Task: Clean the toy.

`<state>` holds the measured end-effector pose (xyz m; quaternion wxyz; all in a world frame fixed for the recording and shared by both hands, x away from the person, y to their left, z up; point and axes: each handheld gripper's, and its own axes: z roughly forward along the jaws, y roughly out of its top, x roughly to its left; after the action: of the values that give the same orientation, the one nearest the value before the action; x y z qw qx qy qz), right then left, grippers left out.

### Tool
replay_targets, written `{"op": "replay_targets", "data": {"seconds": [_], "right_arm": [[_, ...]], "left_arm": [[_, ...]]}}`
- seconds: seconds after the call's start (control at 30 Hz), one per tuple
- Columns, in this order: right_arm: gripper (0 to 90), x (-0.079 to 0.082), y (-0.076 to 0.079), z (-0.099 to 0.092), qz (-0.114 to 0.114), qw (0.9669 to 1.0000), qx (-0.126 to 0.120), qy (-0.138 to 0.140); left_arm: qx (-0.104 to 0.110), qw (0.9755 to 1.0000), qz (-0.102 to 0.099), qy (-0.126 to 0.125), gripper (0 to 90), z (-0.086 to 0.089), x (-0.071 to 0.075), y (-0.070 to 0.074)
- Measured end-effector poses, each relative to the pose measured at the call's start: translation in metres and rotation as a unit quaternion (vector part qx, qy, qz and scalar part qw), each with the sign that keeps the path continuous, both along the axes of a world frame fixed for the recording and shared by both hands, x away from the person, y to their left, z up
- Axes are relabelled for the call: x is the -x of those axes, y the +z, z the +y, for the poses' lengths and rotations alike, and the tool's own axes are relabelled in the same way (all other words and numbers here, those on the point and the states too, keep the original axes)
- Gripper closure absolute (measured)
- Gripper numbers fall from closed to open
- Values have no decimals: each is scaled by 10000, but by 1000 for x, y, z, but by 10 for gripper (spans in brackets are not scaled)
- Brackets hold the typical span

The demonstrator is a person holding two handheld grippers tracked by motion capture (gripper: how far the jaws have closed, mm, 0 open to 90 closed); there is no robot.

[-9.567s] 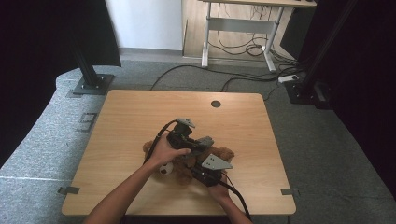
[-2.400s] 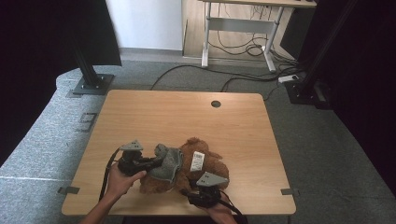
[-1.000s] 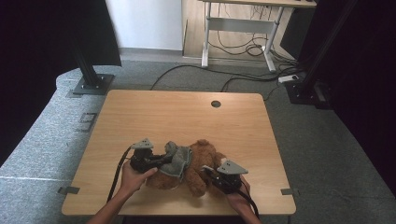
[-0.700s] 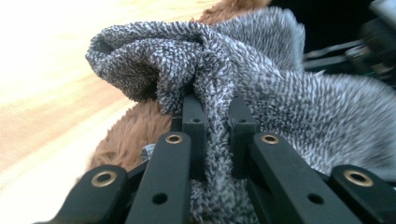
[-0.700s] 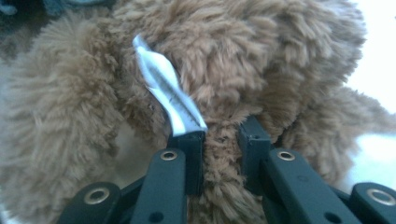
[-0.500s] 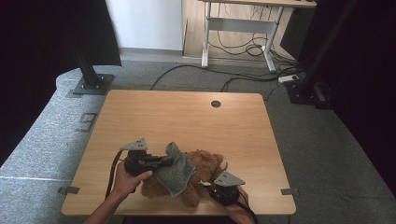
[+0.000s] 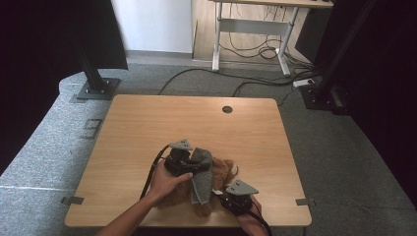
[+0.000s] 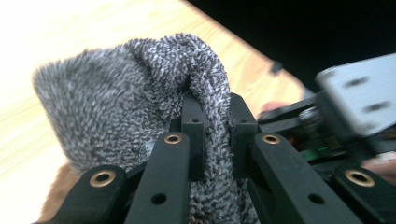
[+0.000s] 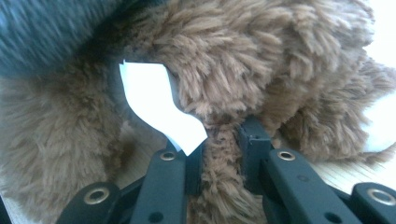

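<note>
A brown plush toy (image 7: 223, 169) lies near the front edge of the wooden table (image 7: 147, 123), partly under a grey fuzzy cloth (image 7: 200, 174). My left gripper (image 7: 194, 164) is shut on a fold of that grey cloth (image 8: 140, 102), lifted above the toy. My right gripper (image 7: 221, 194) at the front right is shut on a tuft of the plush toy (image 9: 261, 60), next to its white tag (image 9: 156, 107). The left gripper's jaws pinch the cloth (image 8: 212, 135) and the right gripper's body shows blurred behind it.
The table has a round cable hole (image 7: 226, 109) at the back. Black stand bases (image 7: 96, 88) sit on the grey floor at left and right, cables run behind, and a desk frame (image 7: 246, 29) stands further back.
My left gripper has carried the grey cloth rightward and up over the toy. The right gripper has stayed on the toy at the front edge.
</note>
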<state>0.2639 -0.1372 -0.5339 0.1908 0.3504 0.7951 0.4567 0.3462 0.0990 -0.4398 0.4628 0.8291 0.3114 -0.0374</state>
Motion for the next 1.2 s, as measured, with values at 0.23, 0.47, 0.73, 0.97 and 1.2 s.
{"op": "replay_targets", "data": {"seconds": [0.23,0.47,0.73,0.97,1.2], "right_arm": [[752,3,0,1,-16,9999,24,-164],[752,5,-1,-1,-29,9998,46,-196],[751,5,-1,-2,-22,9997,20,-240],[749,7,-3,-6,-32,9997,-64,-215],[739,7,-4,-4,-151,9999,55,-18]], "left_arm": [[-65,9991,-6,408,810,56,9,-1],[371,9954,210,859,809,124,32,-17],[578,9925,398,1000,806,140,46,-35],[442,9924,352,1089,808,126,37,-45],[322,9921,354,1160,808,118,17,-46]]}}
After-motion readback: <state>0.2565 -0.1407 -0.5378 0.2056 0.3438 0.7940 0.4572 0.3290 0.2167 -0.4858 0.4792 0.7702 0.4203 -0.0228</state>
